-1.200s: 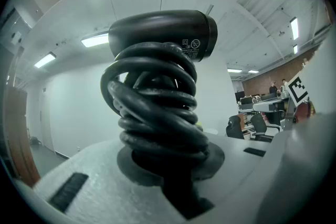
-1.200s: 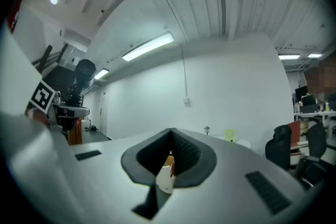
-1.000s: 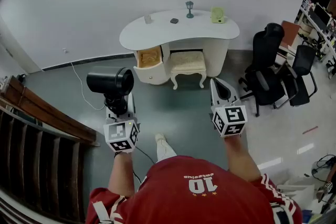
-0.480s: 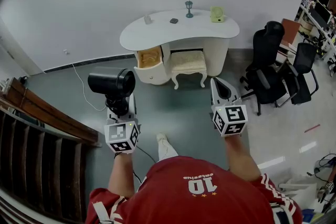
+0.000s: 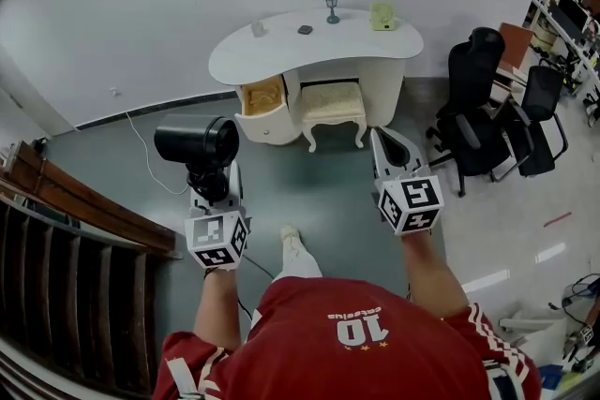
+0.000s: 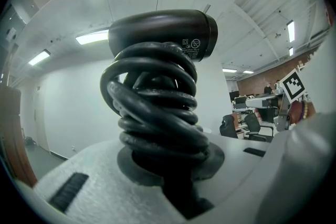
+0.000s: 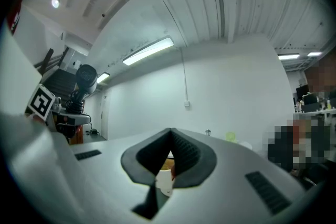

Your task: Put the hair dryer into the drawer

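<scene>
Grey floor [image 5: 319,192]; white dressing table [image 5: 309,47] at 12 o'clock, its open drawer [image 5: 263,96] flanked by a stool [image 5: 333,105] at its 3 o'clock; office chairs [image 5: 478,122] at 2 o'clock, wooden railing [image 5: 66,220] at 8 o'clock. Left gripper [image 5: 214,200] clamps hair dryer [image 5: 197,143], upright, well apart from drawer; right gripper [image 5: 386,145] closed, empty.

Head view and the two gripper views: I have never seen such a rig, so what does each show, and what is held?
No robot: a person carries a two-jaw gripper in each hand. The head view looks down from the person's head; each gripper view looks along its own jaws. The left gripper is clamped on a black hair dryer, its cord coiled up. The right gripper is shut and empty. Ahead stands a white desk with an open drawer and small items on top.
</scene>
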A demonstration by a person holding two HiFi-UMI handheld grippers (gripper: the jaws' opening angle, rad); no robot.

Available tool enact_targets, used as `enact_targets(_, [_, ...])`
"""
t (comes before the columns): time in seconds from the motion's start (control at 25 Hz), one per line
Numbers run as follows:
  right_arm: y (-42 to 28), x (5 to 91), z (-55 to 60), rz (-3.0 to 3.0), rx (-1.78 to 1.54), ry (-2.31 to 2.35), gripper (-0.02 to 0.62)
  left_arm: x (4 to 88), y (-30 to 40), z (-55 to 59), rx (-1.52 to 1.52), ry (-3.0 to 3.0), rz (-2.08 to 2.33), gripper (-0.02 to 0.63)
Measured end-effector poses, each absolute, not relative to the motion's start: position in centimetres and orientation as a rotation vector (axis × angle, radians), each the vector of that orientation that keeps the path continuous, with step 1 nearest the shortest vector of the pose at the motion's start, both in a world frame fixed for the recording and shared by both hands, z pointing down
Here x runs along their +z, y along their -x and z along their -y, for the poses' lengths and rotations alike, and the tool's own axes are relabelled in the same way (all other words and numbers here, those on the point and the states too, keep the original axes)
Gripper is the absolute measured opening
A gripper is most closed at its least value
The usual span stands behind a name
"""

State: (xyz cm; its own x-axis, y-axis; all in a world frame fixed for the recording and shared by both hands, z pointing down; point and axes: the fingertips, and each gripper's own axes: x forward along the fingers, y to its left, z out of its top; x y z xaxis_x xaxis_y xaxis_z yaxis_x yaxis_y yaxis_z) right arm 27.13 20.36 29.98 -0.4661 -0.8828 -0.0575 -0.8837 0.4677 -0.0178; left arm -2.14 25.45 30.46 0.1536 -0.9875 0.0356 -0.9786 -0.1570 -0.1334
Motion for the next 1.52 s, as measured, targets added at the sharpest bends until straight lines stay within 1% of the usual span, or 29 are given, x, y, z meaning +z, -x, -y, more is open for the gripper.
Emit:
enact_targets(0.4, [-25.5,31.7,-18.4,-2.705,-0.026,1.570,0.005,34.2,4.3,-22.6,-0.278,2.371,-2.035,0.084])
enact_targets(0.64, [-23.5,32.7,-14.7,-2.742,-0.060,1.556,0.005,36.3,6.5,-19.0,-0.292,2.392,-2.070,0.084])
enact_targets(0.88, [-19.8,32.8,-7.9,-2.771,-0.075,1.539,0.005,38.6,9.7,-12.5,-0.328,2.411,-2.100,0.084])
enact_targets(1.2, [-13.7,32.5,3.1,-2.808,-0.108,1.523,0.005,41.6,15.2,-2.1,-0.453,2.425,-2.094,0.081])
enact_targets(1.52, [-8.0,31.8,10.9,-2.806,-0.123,1.526,0.005,44.1,19.8,6.0,-0.553,2.499,-2.019,0.080])
